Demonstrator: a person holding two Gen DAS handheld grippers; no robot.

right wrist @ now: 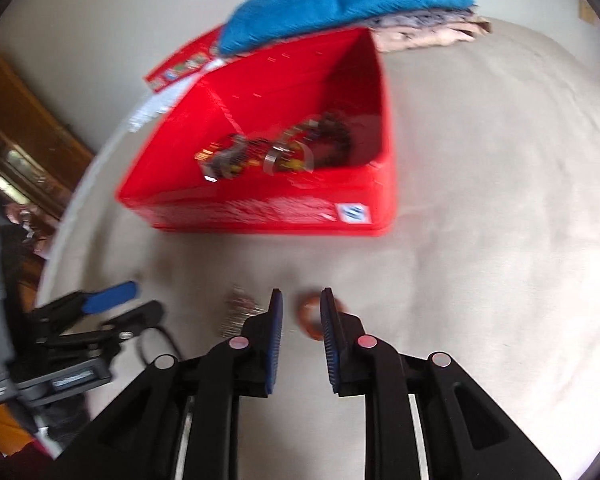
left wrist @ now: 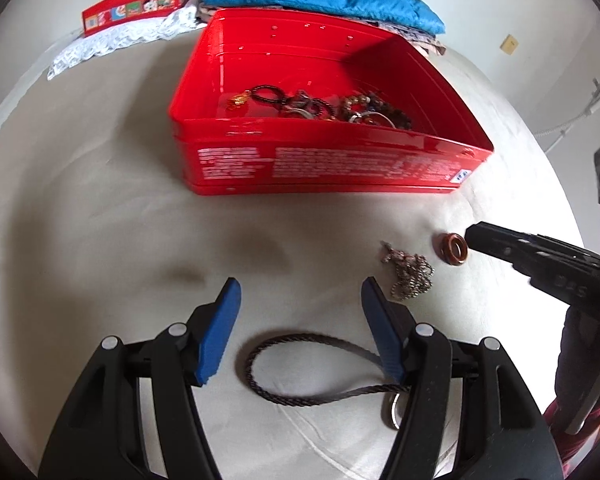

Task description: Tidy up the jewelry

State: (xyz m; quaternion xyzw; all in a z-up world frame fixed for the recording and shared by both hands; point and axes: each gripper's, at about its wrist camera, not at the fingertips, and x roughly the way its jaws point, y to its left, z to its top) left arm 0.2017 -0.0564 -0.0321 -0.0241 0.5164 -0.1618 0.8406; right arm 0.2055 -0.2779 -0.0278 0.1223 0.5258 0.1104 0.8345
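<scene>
1 red tin [left wrist: 324,168] of jewelry sits on a bed [left wrist: 100,208]; 3 pieces lie outside: ring [left wrist: 455,249], chain [left wrist: 412,276], cord [left wrist: 300,372]. Left gripper [left wrist: 300,296] spread; right gripper [right wrist: 301,300] slightly parted around the ring.

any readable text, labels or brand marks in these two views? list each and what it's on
Nothing fully legible.
Red tin, front wall: blocks of white print, too small to read.
Small white and blue label at its right end: unreadable.
Red lid behind: cartoon pictures, no readable words.
Right gripper: embossed mark on its arm, unclear.
</scene>
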